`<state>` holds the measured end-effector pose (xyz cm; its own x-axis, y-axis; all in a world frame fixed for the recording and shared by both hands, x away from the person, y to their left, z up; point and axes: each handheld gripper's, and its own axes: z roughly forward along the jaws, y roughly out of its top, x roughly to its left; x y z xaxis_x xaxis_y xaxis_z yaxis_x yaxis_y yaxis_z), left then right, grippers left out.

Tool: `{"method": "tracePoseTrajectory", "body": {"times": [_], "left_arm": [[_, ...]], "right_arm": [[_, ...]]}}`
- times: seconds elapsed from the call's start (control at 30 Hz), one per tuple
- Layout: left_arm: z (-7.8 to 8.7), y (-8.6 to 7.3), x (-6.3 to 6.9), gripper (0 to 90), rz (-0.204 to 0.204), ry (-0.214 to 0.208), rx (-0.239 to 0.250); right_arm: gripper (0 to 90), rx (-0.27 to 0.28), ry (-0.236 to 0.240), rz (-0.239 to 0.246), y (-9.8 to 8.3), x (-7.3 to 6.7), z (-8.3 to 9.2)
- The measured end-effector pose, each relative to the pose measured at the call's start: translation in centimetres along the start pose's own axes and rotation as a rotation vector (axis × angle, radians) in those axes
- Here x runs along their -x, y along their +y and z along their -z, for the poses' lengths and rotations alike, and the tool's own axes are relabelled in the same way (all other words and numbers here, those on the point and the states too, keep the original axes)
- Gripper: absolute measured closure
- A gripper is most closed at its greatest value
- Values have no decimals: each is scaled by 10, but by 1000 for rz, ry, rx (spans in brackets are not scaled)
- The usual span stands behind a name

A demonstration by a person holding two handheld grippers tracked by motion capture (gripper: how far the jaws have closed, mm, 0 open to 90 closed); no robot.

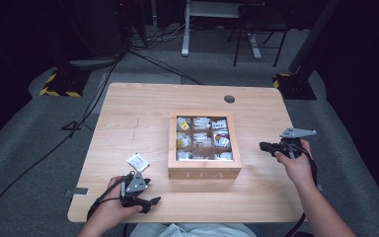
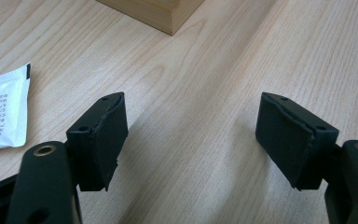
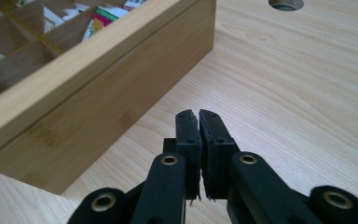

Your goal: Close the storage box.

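The left gripper (image 1: pixel 150 193) rests on the worktop (image 1: pixel 128 123) with its jaws wide apart and nothing between them; a white tea sachet (image 2: pixel 2 112) lies flat just beside its left jaw, apart from it. The wooden tea box (image 1: pixel 205 168) sits ahead of that gripper, and its compartments hold more sachets. The right gripper (image 3: pixel 199 122) hangs just beside the box's side wall, jaws all but closed on nothing, a thin slit between the pads. Judging by this, the step in hand is picking up the loose sachet for the box. The next move would need the left gripper to swing toward the sachet and catch an edge, since it lies flat. The worktop is pale wood grain with a round cable hole (image 1: pixel 229 98); around it are grey carpet, trailing cables and dark stands.
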<state>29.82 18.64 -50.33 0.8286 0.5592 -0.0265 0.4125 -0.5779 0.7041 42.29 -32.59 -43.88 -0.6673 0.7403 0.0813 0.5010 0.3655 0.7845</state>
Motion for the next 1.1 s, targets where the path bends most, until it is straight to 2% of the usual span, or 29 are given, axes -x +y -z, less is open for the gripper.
{"method": "tracePoseTrajectory", "body": {"times": [0.2, 0.33, 0.5, 0.63, 0.77, 0.93, 1.0, 1.1], "left_arm": [[0, 0, 0, 257, -3, 1, -1], [0, 0, 0, 257, -5, 1, -2], [-1, 1, 0, 255, -4, 2, -2], [-2, 2, 0, 249, -8, 0, -4], [-2, 2, 0, 249, -8, 0, -4], [-2, 2, 0, 249, -8, 1, -4], [-2, 2, 0, 249, -8, 1, -4], [-2, 2, 0, 249, -8, 1, -4]], "right_arm": [[800, -11, -33, -18, -15, 8, -7], [690, -13, -69, -45, -26, 11, -12], [520, -19, -104, -39, -37, 14, -18], [425, -34, -116, -37, -45, 17, -24], [368, -37, -139, -35, -50, 18, -26], [309, -73, -155, -18, -53, 17, -30], [283, -53, -161, -18, -56, 16, -31], [217, -59, -155, -16, -56, 16, -31]]}}
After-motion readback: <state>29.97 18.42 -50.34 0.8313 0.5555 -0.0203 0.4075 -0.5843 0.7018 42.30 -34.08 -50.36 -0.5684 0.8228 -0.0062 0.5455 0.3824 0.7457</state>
